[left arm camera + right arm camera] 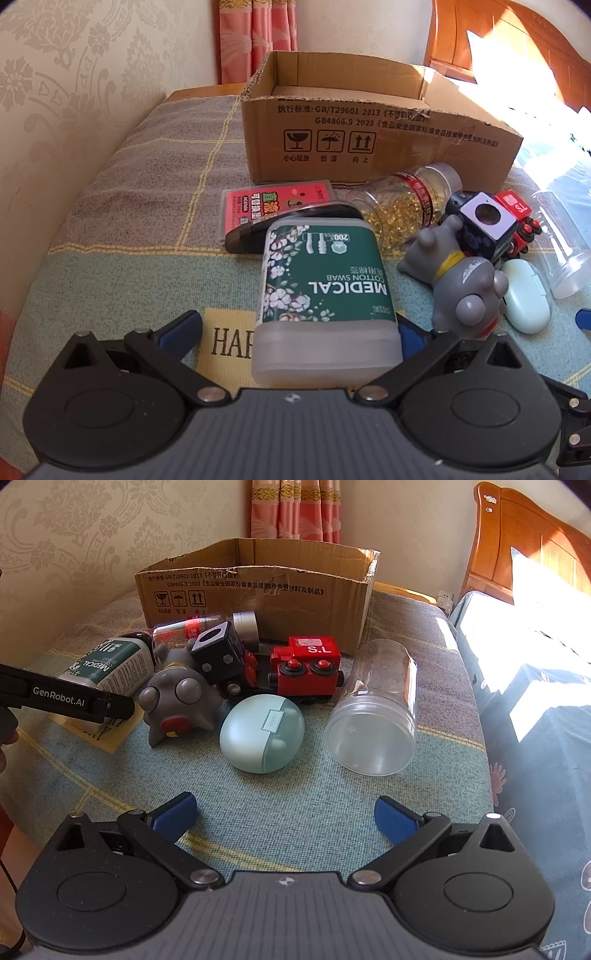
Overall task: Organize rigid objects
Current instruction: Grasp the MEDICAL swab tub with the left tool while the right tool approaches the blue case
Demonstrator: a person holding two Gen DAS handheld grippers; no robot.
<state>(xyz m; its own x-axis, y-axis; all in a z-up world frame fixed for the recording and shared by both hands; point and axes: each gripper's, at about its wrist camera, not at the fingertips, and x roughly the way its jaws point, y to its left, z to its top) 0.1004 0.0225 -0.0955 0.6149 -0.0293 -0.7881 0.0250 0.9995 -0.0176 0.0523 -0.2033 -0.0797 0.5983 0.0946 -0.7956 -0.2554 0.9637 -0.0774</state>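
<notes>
A green "MEDICAL COTTON SWAB" tub (321, 280) lies on its side between the fingers of my left gripper (297, 328), which is open; the left finger (184, 325) stands apart from it. The tub also shows at the left in the right wrist view (110, 664). My right gripper (286, 816) is open over bare cloth, short of a mint earbud case (262, 734) and a clear jar (373, 716) lying on its side. A grey toy figure (177, 698), a black cube (218, 650) and a red toy train (306, 668) crowd together behind them.
An open cardboard box (369, 140) stands at the back of the checked cloth (129, 240). A bottle of golden capsules (406, 206), a red card pack (273, 206) and a flat black object (251, 236) lie before it. A wooden headboard (524, 542) and bedding lie right.
</notes>
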